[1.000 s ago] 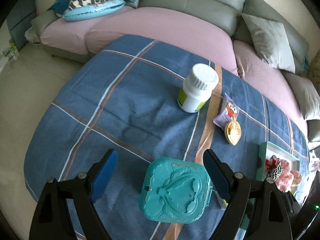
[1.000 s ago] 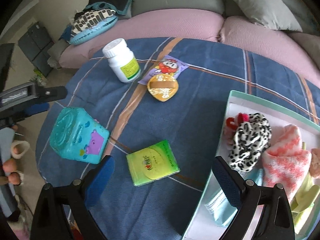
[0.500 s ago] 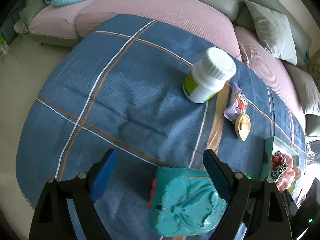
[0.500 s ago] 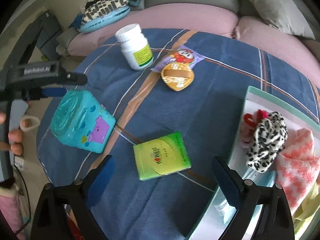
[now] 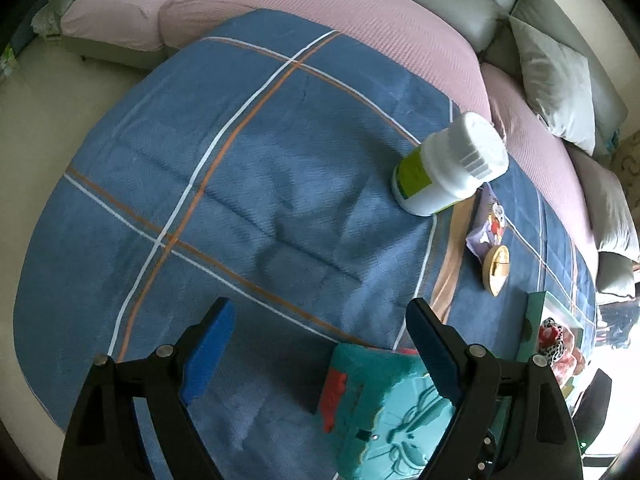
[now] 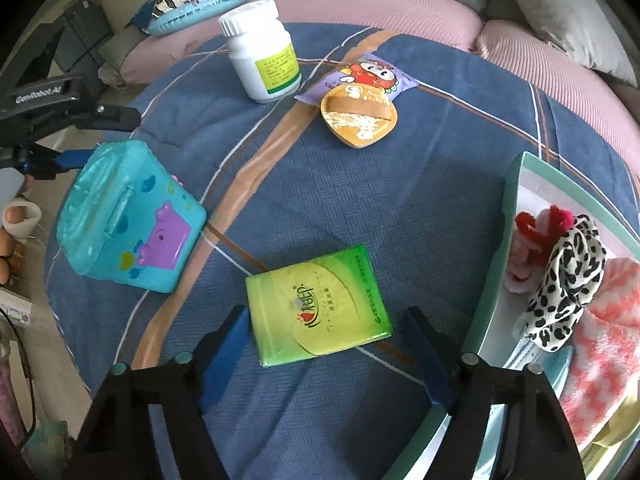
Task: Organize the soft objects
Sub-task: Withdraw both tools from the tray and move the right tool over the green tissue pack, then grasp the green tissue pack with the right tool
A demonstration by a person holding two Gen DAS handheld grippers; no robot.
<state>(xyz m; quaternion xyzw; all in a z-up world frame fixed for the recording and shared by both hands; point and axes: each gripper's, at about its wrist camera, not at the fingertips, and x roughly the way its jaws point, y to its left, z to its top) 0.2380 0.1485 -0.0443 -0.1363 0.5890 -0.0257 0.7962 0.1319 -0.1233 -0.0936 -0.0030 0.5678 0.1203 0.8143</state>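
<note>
A green tissue pack [image 6: 318,304] lies flat on the blue checked cloth [image 6: 400,208]. My right gripper [image 6: 327,314] points down over its near end, one finger on each side. The jaws are closing, but the pads [image 6: 224,352] stand just clear of the pack. At the right, a mint-rimmed tray [image 6: 510,200] holds a leopard scrunchie [image 6: 572,280], a pink knit cloth [image 6: 608,320] and a red-pink piece [image 6: 536,224]. My left gripper [image 5: 320,308] is open over bare cloth. A teal toy box [image 5: 384,408] sits under its right finger.
A white pill bottle [image 6: 262,52] stands at the back. A purple snack packet [image 6: 360,72] and a golden pouch [image 6: 360,116] lie beside it. The teal toy box [image 6: 120,216] sits at the left edge, with the left gripper [image 6: 96,136] behind it. A pink and grey sofa [image 5: 320,12] runs behind the table.
My right gripper has come down over the tissue pack and its jaws have narrowed. The left gripper has shifted, and the teal box has slid to the lower right of its view.
</note>
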